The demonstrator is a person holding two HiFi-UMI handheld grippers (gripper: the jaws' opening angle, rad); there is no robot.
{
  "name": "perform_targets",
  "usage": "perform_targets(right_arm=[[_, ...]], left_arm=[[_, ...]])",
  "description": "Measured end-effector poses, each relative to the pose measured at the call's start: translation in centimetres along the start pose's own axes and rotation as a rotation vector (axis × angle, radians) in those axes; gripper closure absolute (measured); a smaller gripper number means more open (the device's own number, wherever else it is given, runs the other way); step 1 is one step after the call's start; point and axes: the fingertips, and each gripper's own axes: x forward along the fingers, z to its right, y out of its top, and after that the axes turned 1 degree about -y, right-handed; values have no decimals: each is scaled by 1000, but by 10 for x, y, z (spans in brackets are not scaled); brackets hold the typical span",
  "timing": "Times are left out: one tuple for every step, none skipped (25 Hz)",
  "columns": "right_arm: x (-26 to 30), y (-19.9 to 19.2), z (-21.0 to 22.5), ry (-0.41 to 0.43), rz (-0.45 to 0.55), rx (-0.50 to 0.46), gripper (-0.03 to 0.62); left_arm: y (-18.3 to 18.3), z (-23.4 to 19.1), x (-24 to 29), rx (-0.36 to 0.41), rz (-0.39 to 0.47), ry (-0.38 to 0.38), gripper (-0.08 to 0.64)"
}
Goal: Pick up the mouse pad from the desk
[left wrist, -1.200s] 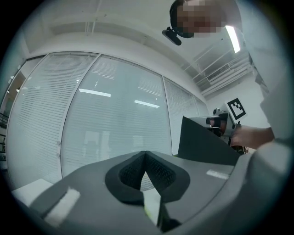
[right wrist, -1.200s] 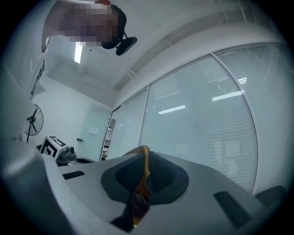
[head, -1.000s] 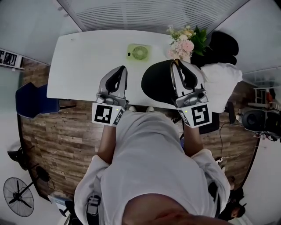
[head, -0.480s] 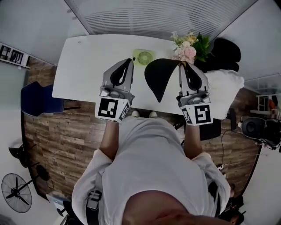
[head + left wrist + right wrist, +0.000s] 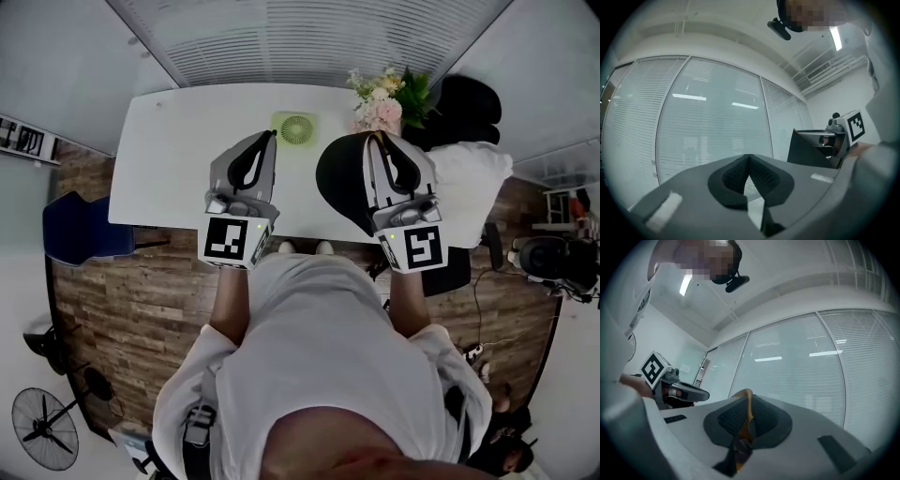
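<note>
My right gripper pinches mouse pad edge; pad hangs over white desk, right part. My left gripper: jaws together, empty. Green fan and flowers at desk far edge. Wood floor around desk.

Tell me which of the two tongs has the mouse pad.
The right tongs: their jaws pinch the edge of the black mouse pad. The left tongs are closed with nothing between them.

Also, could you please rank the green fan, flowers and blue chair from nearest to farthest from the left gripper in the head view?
1. Green fan, just beyond the left gripper tips.
2. Flowers, at the desk far right corner.
3. Blue chair, past the desk's left end.
</note>
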Motion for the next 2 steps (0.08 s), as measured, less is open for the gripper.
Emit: perform_targets(right_arm=[[0,1,-1,1,1,-5,566],[0,1,-3,3,3,-11,566]], left_arm=[[0,1,-1,0,-3,-2,568],[-1,1,-2,0,-5,-3,568]])
